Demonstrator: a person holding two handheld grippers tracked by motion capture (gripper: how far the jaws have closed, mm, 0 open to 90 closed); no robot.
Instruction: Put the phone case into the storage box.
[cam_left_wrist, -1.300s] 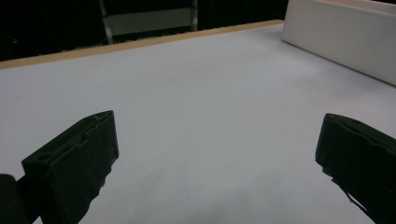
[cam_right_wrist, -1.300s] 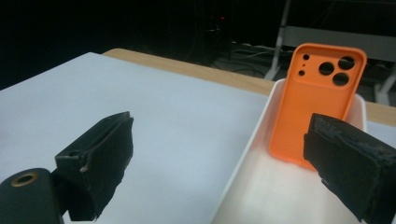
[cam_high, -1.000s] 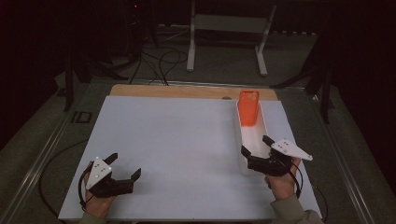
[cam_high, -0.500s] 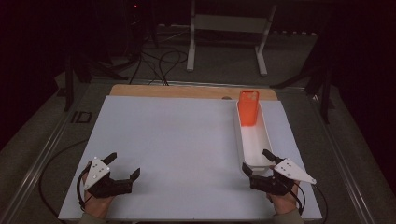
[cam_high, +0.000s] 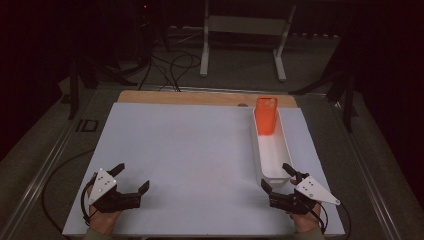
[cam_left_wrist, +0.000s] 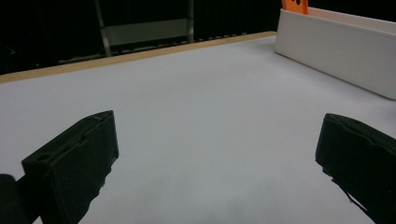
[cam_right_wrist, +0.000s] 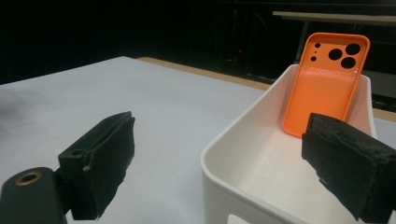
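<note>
An orange phone case (cam_high: 266, 115) (cam_right_wrist: 326, 86) leans upright against the far end of a long white bin (cam_high: 272, 150) (cam_right_wrist: 261, 158) on the right of the table. A corner of the case (cam_left_wrist: 295, 5) peeks over the bin's wall (cam_left_wrist: 336, 46) in the left gripper view. My right gripper (cam_high: 278, 177) (cam_right_wrist: 224, 163) stands open just in front of the bin's near end, holding nothing. Far from the bin, my left gripper (cam_high: 132, 177) (cam_left_wrist: 217, 154) rests open and empty near the front left of the white mat.
A white mat (cam_high: 190, 155) covers the wooden table (cam_high: 200, 97). Beyond the table's far edge stand a metal frame (cam_high: 242, 40) and cables (cam_high: 175, 65) on the dark floor.
My right gripper has drawn back toward me from over the bin's near end to just in front of it. The left gripper has stayed put.
</note>
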